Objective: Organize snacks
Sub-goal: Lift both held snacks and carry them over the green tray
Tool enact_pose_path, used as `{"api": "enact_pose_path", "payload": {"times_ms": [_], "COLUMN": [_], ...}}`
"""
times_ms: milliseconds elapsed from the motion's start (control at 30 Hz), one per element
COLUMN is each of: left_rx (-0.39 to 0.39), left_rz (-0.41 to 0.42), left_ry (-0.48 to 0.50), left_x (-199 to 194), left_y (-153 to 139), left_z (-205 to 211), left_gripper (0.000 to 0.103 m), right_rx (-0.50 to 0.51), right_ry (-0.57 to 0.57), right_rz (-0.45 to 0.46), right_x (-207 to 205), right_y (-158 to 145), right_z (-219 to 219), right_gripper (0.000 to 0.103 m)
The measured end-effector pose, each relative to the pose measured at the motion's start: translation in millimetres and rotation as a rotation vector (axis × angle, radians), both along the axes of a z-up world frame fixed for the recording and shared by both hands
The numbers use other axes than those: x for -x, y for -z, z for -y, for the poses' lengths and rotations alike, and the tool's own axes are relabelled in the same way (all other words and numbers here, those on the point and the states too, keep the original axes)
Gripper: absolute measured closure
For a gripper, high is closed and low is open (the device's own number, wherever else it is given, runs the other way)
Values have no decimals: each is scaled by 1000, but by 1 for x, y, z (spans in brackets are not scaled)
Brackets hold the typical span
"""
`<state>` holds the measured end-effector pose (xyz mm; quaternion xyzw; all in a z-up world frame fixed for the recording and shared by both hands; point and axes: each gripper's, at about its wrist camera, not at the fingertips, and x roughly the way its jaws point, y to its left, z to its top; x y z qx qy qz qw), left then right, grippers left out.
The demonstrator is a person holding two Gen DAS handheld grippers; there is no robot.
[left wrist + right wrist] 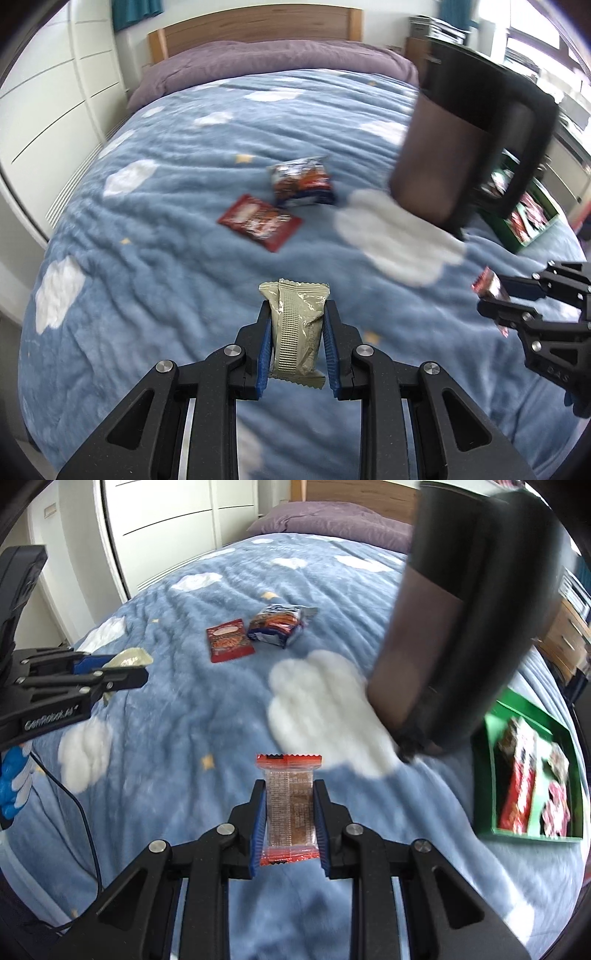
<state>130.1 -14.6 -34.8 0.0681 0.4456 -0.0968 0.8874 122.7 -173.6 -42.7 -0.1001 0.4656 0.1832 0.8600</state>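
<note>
My left gripper (297, 314) is shut on a pale green snack packet (295, 332), held above the blue cloud-print bed cover; it also shows at the left of the right wrist view (127, 668). My right gripper (290, 794) is shut on a clear red-edged snack bar (290, 808); it shows at the right of the left wrist view (491, 299). A red packet (258, 221) (229, 640) and a blue-and-silver packet (303, 181) (279, 622) lie together mid-bed. A green box (480, 775) (535, 236) with several snacks sits at the bed's right edge.
A large dark jug-like object (469, 147) (461, 627), blurred, hangs above the bed between the loose packets and the green box. A purple pillow (277, 62) and wooden headboard (258, 26) lie at the far end. White drawers (48, 92) stand left.
</note>
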Motion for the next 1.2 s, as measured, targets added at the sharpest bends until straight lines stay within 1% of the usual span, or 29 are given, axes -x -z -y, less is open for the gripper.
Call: {"api": "enact_pose_path", "payload": {"times_ms": [267, 367, 667, 833, 1000, 1067, 1200], "left_rx": [-2, -7, 1, 13, 22, 25, 27], "left_rz": [-5, -9, -21, -14, 14, 15, 11], "left_ry": [106, 161, 300, 357, 387, 391, 386], "left_x": [28, 38, 53, 45, 21, 11, -14], "left_y": [-8, -10, -15, -23, -33, -32, -26], "left_z": [51, 76, 151, 196, 241, 254, 282], "left_gripper": [82, 82, 82, 82, 82, 82, 82], "right_rx": [-8, -13, -23, -30, -36, -39, -38], "right_ry": [94, 138, 283, 354, 415, 434, 454], "right_rz": [23, 34, 56, 88, 131, 146, 162], "right_x": [26, 33, 43, 36, 19, 9, -12], "right_y": [-10, -13, -14, -20, -28, -30, -29], "right_z": [48, 69, 147, 189, 225, 240, 257], "right_gripper": [103, 103, 103, 103, 103, 103, 103]}}
